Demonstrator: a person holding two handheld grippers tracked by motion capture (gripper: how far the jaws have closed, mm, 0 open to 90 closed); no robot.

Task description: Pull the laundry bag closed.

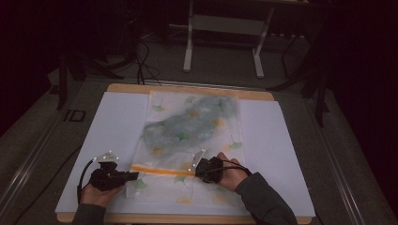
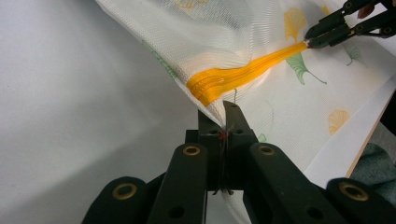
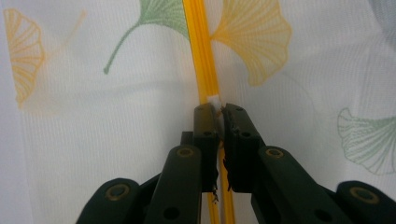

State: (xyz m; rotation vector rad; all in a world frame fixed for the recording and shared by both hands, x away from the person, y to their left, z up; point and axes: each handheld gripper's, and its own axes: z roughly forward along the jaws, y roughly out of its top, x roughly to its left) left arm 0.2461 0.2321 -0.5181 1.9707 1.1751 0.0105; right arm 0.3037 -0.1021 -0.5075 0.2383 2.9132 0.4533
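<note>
From the high view, a translucent white mesh zip bag printed with ginkgo leaves [image 1: 187,136] lies flat down the middle of the white-covered tabletop [image 1: 281,154], a grey-green bundle showing dimly through it, and an orange zipper strip [image 1: 162,169] crosses its near end. The left tool [image 1: 133,176] sits at the zipper's left end, the right tool [image 1: 196,168] partway along it. Over to the left gripper view: the left tool [image 2: 224,120] has its jaws pressed together on the bag's corner just below the zipper end, lifting the fabric into a ridge, and the right tool [image 2: 309,41] shows far off at the strip. Now the right gripper view: the right tool [image 3: 219,108] is pinched together on a small white zipper slider [image 3: 215,100] sitting on the strip. It looks like a zip being run, though which way is unclear. Done well, the left keeps that corner taut and low while the right pulls straight along the strip, no twisting. The high view alone gives the bag's whole lie; the slider itself is too small there, and the right gripper view settles it.
</note>
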